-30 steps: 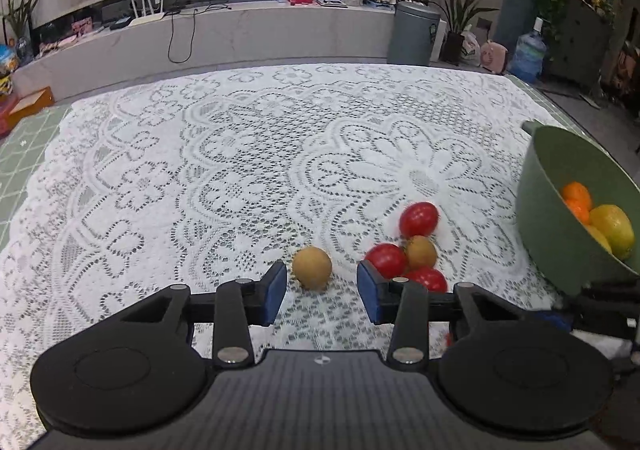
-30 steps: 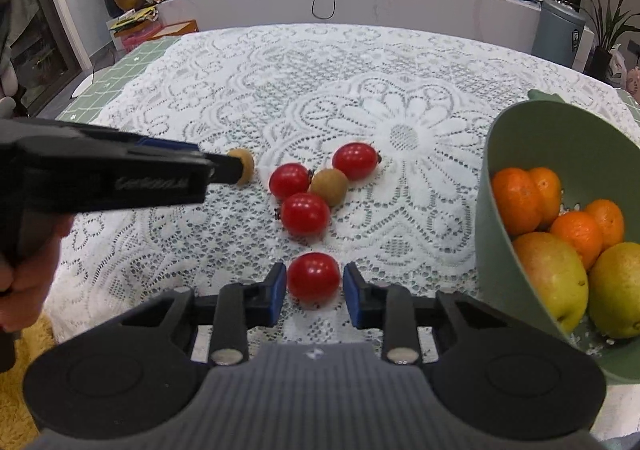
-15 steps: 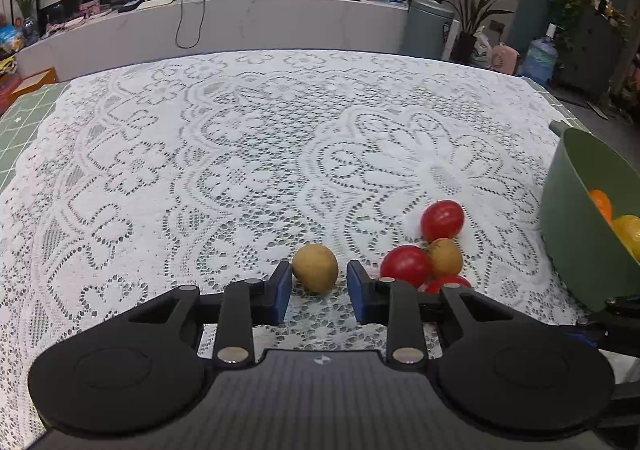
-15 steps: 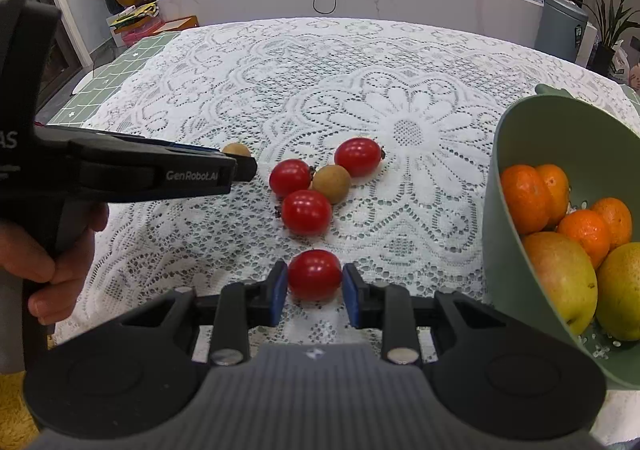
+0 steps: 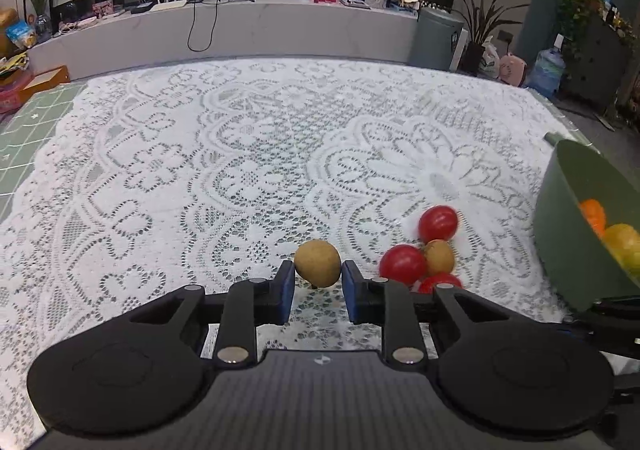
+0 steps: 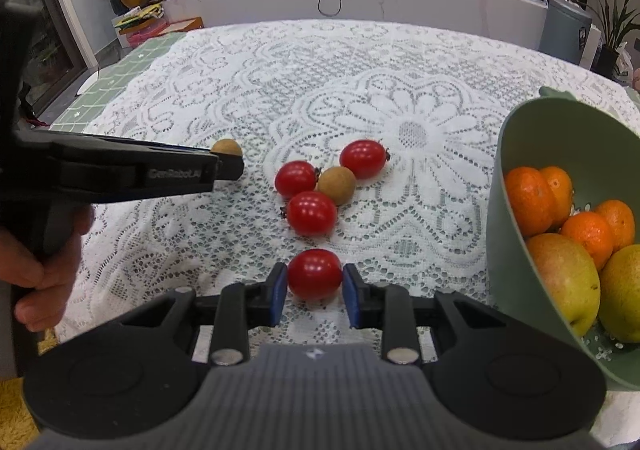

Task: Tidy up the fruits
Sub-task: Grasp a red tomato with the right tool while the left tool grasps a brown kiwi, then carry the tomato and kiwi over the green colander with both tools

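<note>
- A hand (image 6: 44,250) at far left grips the handle of the left gripper (image 5: 318,282).
- Left gripper: blue pads have just closed and now clamp a tan round fruit (image 5: 318,263), which sits at the tips just over the lace tablecloth (image 5: 200,178).
- Centre of cloth: three red tomatoes (image 6: 312,213) lie clustered around a second tan fruit (image 6: 337,185), touching it.
- Right gripper (image 6: 315,284): pads pressed against both sides of a fourth red tomato (image 6: 315,274), which is near the cluster but apart from it.
- Far right: a green bowl (image 6: 560,138), tilted, holds oranges (image 6: 532,200) and larger yellow-green fruit (image 6: 566,278).
</note>
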A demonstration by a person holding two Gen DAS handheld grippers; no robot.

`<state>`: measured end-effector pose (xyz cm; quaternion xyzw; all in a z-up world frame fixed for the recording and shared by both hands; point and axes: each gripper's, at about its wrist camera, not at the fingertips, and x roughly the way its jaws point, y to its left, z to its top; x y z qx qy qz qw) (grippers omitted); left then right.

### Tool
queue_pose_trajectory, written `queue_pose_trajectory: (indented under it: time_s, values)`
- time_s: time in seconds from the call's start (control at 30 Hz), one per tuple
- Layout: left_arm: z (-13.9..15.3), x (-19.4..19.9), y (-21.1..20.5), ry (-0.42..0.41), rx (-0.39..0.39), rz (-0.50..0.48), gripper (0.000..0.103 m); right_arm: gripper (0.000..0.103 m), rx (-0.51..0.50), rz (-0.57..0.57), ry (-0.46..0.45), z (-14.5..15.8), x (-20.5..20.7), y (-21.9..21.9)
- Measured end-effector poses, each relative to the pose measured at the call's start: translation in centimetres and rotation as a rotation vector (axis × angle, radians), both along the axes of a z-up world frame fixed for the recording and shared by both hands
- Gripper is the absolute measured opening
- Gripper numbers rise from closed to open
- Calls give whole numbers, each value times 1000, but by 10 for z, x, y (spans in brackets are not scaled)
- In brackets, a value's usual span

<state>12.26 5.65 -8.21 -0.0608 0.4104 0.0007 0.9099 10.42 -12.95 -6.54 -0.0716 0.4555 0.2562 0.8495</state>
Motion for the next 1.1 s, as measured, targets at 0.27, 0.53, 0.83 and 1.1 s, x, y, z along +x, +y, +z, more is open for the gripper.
queue_pose_trajectory:
  time_s: [0.27,0.53,0.83,1.1]
  values:
    - [31,-27,-12,-5,-71,9,28,26,45,0,-71,14,-11,-8]
    - [62,-45,-38,-47,-75,-36,28,26,99,-38,-108,39,-24,-29]
    - [82,-46,-77,-75,-68,-133,28,26,75,-112,-175,77,-30,-79]
    - [82,-44,-128,-64,-1,-294,28,26,-43,-168,-109,82,-14,-120]
